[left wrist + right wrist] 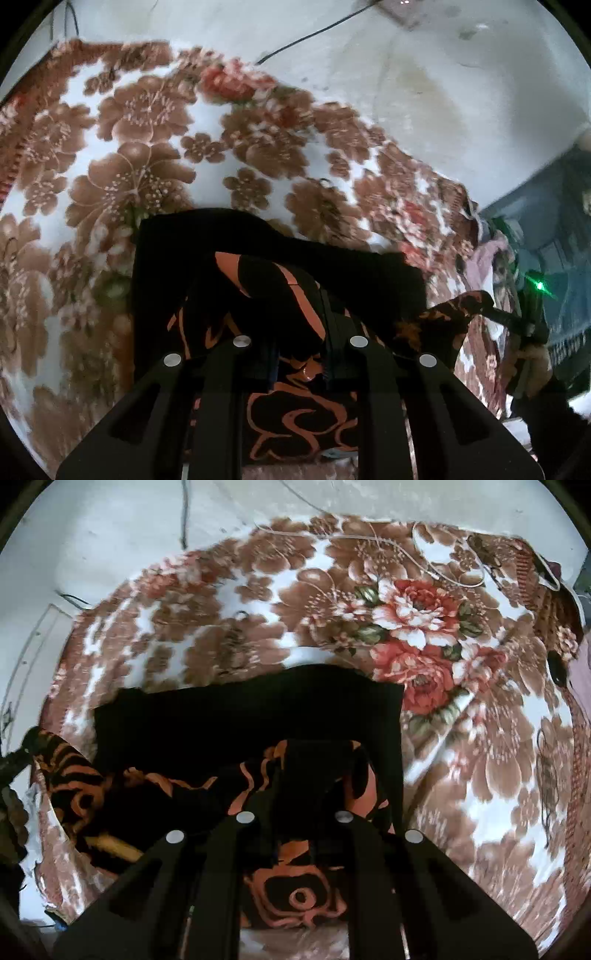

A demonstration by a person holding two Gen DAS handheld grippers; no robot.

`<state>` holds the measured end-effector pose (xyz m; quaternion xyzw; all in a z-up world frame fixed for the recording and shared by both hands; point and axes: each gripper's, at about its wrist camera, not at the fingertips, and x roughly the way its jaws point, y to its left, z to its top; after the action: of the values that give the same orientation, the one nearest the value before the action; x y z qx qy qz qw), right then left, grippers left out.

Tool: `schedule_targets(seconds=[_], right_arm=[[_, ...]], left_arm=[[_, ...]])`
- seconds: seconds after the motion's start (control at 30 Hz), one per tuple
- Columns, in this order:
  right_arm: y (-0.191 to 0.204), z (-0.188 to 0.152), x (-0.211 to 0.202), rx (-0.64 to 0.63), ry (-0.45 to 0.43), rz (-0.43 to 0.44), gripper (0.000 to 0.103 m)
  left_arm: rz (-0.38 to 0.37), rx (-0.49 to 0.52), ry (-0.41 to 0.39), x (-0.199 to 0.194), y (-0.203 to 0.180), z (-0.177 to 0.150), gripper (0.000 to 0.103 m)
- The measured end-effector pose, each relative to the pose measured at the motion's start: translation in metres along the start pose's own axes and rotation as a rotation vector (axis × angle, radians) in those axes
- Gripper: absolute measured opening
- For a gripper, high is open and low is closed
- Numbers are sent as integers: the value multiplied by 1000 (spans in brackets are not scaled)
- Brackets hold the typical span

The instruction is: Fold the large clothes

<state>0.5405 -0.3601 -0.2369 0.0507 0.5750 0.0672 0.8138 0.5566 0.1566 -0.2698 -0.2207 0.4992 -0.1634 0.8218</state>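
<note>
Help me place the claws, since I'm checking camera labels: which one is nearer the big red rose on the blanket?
Right. The right claw sits just below-left of the red rose; the left claw shows only brown flowers nearby.

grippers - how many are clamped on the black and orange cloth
2. The left gripper pinches one raised end of the black and orange cloth, and the right gripper pinches the other end, above the floral blanket.

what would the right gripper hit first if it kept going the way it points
Likely the black cloth it is already shut on, with the floral blanket just beneath; depth is hard to judge.
</note>
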Motion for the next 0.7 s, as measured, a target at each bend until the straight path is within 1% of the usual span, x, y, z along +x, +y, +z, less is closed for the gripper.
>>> schedule_targets(seconds=[0.1,0.17,0.27,0.33,0.4,0.43,0.47,0.5,0.53,0.57,0.6,0.63,0.67,0.7], right_arm=[[-15,30,33,40,50,3,12],[-26,49,55,75,85,22,12],[-36,69,88,90,154,25,13],[-44,77,106,115,198,35,15],[-59,86,120,152,233,74,27],[-64,89,121,159,242,82,46],[-72,94,120,163,243,91,70],[-78,99,116,162,235,95,84],[-83,104,107,144,213,79,93],[-86,109,97,114,183,61,93],[-90,113,87,79,156,49,93],[-93,115,78,54,127,47,93],[-95,115,72,39,106,44,93],[-97,115,68,20,86,40,93]], left_arm=[[26,-73,43,30,25,27,17],[40,-133,92,53,44,43,17],[55,-192,152,76,63,54,18],[72,-260,191,91,82,57,18],[62,-350,234,102,103,58,21],[34,-412,261,107,115,58,23],[-10,-455,276,109,123,59,24],[-27,-466,282,107,126,61,28],[-28,-460,280,104,127,63,32],[-21,-429,281,98,123,67,34],[-26,-404,280,93,120,69,43],[-23,-382,267,88,117,72,56],[-6,-332,227,75,111,76,65],[-5,-309,200,67,110,80,75]])
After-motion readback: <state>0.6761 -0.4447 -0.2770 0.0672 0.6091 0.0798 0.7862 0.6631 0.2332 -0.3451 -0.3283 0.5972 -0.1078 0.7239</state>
